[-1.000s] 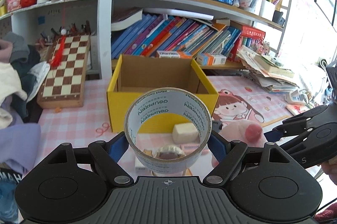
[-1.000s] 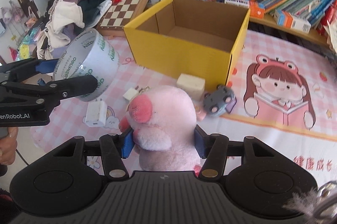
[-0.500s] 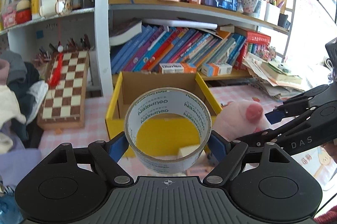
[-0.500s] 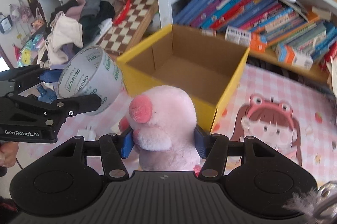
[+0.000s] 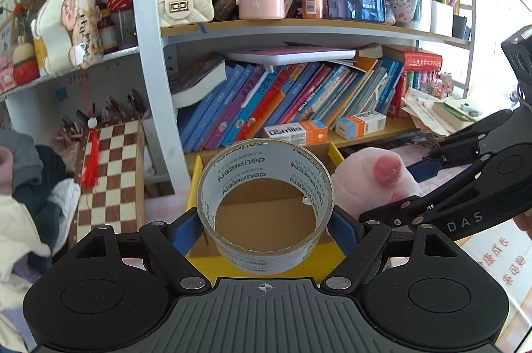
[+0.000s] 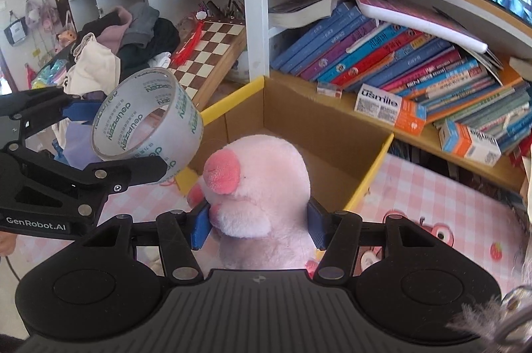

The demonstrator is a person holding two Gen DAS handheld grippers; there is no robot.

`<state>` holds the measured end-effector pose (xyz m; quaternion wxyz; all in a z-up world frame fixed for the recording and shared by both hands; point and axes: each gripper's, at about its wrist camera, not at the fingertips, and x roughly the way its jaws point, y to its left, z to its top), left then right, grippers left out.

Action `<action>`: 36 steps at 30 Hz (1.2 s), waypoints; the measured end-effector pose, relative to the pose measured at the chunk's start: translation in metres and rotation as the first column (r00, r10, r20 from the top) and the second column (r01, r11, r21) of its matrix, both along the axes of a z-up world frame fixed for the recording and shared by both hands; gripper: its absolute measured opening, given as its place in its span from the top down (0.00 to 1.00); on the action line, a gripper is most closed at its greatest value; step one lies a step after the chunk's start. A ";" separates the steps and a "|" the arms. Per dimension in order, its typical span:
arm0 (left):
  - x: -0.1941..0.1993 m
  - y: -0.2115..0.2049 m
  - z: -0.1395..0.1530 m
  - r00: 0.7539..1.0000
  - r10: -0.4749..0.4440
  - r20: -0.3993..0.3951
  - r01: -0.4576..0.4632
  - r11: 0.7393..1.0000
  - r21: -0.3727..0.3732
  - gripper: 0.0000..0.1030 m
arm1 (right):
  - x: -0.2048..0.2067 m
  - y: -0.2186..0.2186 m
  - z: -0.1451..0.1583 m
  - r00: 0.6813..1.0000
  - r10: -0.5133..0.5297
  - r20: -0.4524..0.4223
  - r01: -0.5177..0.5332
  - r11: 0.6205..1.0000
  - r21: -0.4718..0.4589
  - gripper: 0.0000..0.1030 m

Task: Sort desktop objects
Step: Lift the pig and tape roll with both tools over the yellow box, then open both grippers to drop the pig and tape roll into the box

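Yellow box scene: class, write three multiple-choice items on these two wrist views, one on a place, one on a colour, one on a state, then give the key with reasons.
1. Where is the pink plush pig?
A. On the shelf
B. Over the near edge of the yellow box
C. On the chessboard

2. What colour is the printing on the tape roll?
A. Red
B. Black
C. Green

3. What is the left gripper doing?
A. Clamping the tape roll
B. Hanging open with nothing in it
C. Holding a book

Key: 1 B, the right gripper holds the pig in front of the box's open cavity. 2 C, the lettering reads green. 3 A, both blue pads press the roll's sides.
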<state>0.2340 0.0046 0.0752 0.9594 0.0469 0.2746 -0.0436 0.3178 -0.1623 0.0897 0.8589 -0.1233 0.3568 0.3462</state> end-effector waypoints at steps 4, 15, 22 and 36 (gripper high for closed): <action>0.013 -0.001 -0.002 1.000 0.010 -0.007 -0.009 0.999 0.032 0.20 | 0.020 0.007 -0.001 1.000 0.002 0.020 -0.001 1.000 -0.031 0.47; 0.064 0.004 -0.030 0.993 0.049 -0.105 -0.041 0.996 0.074 0.20 | 0.067 0.037 -0.027 0.999 -0.002 0.052 0.006 0.997 -0.081 0.46; 0.088 0.003 -0.052 0.986 0.035 -0.162 -0.022 0.996 0.083 0.20 | 0.091 0.049 -0.060 1.000 -0.003 -0.012 0.002 0.994 -0.110 0.46; 0.120 0.009 -0.091 0.956 0.028 -0.291 -0.001 0.996 0.092 0.20 | 0.115 0.060 -0.108 0.997 0.078 -0.026 -0.082 0.966 -0.245 0.41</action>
